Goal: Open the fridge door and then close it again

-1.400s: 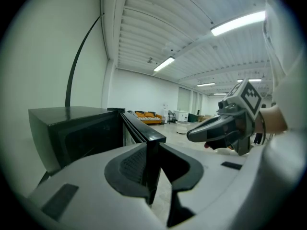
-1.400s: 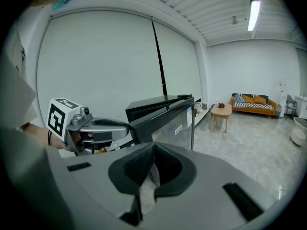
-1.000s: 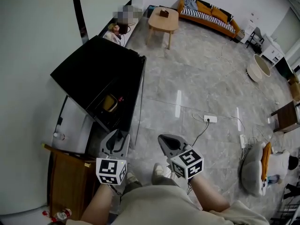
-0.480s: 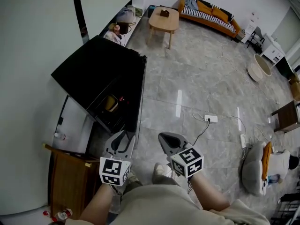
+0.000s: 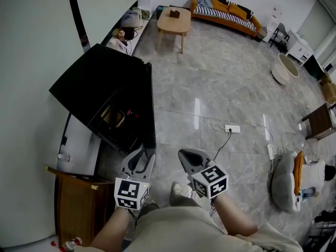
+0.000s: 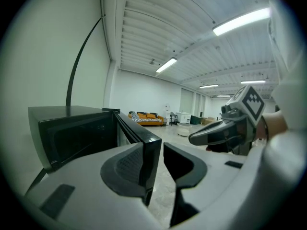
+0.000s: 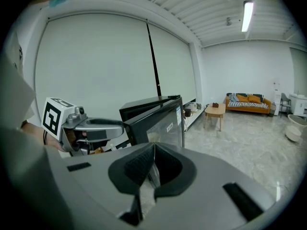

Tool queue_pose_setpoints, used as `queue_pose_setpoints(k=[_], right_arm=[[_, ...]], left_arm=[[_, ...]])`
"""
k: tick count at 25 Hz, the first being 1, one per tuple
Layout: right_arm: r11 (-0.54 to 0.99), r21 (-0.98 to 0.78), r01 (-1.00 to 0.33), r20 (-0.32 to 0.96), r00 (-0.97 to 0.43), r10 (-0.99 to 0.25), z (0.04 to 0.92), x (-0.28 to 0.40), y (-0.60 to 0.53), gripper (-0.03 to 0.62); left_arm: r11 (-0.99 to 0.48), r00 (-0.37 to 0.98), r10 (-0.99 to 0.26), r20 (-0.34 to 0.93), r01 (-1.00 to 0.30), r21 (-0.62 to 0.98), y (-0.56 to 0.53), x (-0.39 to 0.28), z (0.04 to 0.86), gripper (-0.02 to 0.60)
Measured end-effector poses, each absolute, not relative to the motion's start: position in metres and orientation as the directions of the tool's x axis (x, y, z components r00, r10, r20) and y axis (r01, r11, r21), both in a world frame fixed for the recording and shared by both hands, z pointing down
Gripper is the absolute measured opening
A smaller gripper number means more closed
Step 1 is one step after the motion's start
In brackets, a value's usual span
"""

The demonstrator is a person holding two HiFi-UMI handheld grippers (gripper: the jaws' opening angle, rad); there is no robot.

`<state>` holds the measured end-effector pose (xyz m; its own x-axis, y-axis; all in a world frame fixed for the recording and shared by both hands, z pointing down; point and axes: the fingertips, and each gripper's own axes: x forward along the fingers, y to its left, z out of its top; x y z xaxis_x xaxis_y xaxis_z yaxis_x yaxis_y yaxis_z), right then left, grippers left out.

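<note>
Change since a second ago: left gripper point(image 5: 143, 154) has slid across to the free edge of the fridge door point(image 5: 150, 114); right gripper point(image 5: 182, 155) has hardly shifted.
Head view, fridge point(image 5: 105, 83): black box against the wall at upper left, door ajar, shelves inside partly visible.
Head view, tongs: I see both low in frame, side by side; left tips just at the door's lower corner, right one over bare floor point(image 5: 220, 88).
Left gripper view, jaws: left gripper point(image 6: 154, 150) stands apart with the door's edge point(image 6: 139, 133) between the jaws; it lies against the left pad, a gap shows to the right pad, so no clamp.
Left gripper view, neighbour: right gripper point(image 6: 191, 139) just to the right.
Right gripper view, jaws: right gripper point(image 7: 153, 150) pressed together, nothing between.
Right gripper view, door: fridge door point(image 7: 163, 121) ahead, glass face toward me, left gripper point(image 7: 122, 125) at its near edge.
</note>
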<state>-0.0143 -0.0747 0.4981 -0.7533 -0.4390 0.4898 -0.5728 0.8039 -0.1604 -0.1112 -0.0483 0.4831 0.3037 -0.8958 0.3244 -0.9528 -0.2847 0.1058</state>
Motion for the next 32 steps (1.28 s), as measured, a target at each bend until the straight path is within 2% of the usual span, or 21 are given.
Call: queue_pose_setpoints(k=[20, 32], right_arm=[[0.758, -0.169, -0.630, 0.444, -0.735, -0.513, 0.485, 0.051, -0.102, -0.003], [0.724, -0.180, -0.666, 0.426, -0.716, -0.553, 0.481, 0.096, -0.130, -0.003]], left_arm=[[-0.414, 0.421, -0.840, 0.343, -0.905, 0.097, -0.074, -0.028, 0.481, 0.121], [-0.465, 0.466, -0.810, 0.356, -0.880, 0.095, -0.105, 0.018, 0.480, 0.084]])
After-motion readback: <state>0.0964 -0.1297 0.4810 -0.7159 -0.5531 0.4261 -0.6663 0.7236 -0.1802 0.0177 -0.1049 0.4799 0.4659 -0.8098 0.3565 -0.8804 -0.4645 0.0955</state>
